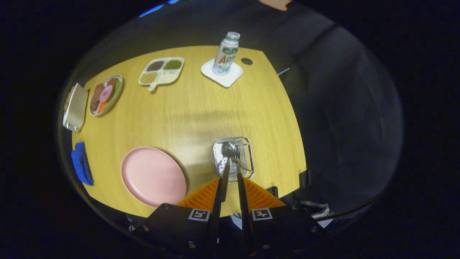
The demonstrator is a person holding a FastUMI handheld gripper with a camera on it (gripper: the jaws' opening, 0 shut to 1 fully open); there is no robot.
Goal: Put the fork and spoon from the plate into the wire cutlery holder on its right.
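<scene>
The claw [231, 162] is nearly closed, pinching a spoon [228, 150] over the wire holder [247, 158]. The pink plate [152, 176] beside it lies bare on the desk [201, 108].

The gripper [232, 166] points downward, its fingers nearly closed (a narrow gap).

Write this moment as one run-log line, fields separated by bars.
tongs: shut on spoon | spoon: over wire cutlery holder | plate: empty | fork: cannot tell
</scene>
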